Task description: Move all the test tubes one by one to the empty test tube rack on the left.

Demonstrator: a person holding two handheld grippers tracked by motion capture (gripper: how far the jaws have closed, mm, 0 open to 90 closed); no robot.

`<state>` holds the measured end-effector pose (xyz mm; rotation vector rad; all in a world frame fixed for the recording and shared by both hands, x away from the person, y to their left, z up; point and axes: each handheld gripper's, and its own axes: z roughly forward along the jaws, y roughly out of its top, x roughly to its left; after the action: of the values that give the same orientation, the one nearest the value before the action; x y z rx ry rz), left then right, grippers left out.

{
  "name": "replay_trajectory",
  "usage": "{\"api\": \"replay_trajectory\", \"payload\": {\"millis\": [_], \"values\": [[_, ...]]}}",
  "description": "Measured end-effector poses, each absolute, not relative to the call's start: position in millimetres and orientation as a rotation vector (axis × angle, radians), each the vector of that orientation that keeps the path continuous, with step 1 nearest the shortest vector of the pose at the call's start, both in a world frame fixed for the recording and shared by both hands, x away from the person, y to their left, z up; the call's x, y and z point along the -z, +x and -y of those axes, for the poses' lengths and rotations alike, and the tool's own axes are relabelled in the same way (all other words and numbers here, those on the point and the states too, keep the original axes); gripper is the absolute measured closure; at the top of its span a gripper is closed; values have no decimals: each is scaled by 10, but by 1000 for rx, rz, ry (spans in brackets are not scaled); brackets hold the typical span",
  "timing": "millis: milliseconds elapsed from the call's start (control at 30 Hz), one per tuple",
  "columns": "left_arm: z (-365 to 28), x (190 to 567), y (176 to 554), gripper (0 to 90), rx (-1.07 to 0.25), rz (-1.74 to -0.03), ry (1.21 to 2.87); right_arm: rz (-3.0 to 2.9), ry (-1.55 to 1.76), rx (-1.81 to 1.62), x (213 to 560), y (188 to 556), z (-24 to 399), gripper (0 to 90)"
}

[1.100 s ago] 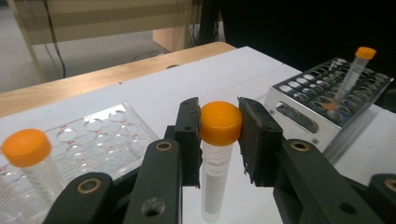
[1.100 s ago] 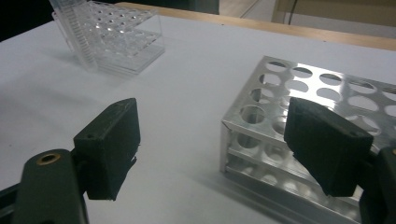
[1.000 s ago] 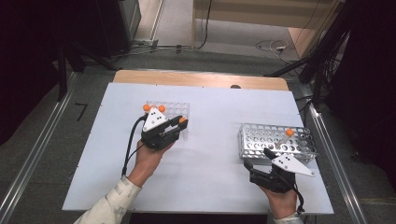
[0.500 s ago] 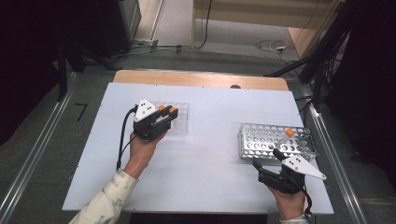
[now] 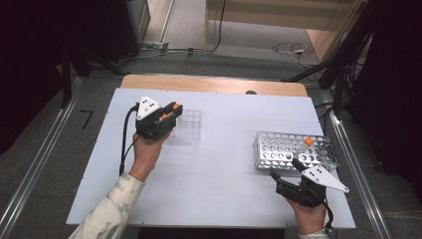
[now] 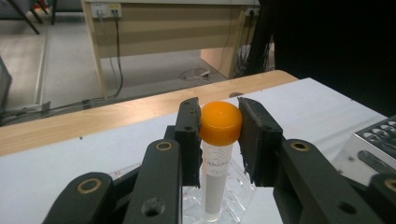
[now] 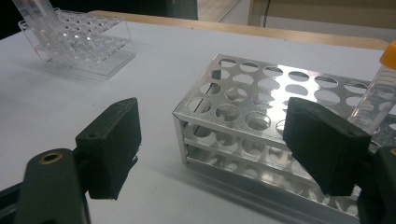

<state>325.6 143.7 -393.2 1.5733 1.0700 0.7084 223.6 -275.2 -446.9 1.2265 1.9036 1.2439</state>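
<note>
**Tube upright over the clear rack, steel rack off to the right**

The left gripper (image 6: 219,126) clamps the orange cap of a clear plastic tube (image 6: 215,184), whose long axis hangs vertical above the transparent plastic rack (image 5: 191,124). The perforated metal rack (image 5: 283,149) lies well apart to the right, nearer the right gripper (image 7: 215,149), whose jaws stand wide and empty.

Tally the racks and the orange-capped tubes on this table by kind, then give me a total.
Orange-capped tubes: 2, one held in the left gripper, one standing in the metal rack.
Metal racks: 1.
Clear plastic racks: 1.
Total: 4 things.
</note>
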Motion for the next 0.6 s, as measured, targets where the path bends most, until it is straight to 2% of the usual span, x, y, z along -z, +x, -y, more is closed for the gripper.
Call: {"api": "replay_trajectory", "payload": {"millis": [600], "values": [[-1325,4077,3356,704,-793,-1081,1656,-1906,1222,-1243,4473,2235,2749,183]]}}
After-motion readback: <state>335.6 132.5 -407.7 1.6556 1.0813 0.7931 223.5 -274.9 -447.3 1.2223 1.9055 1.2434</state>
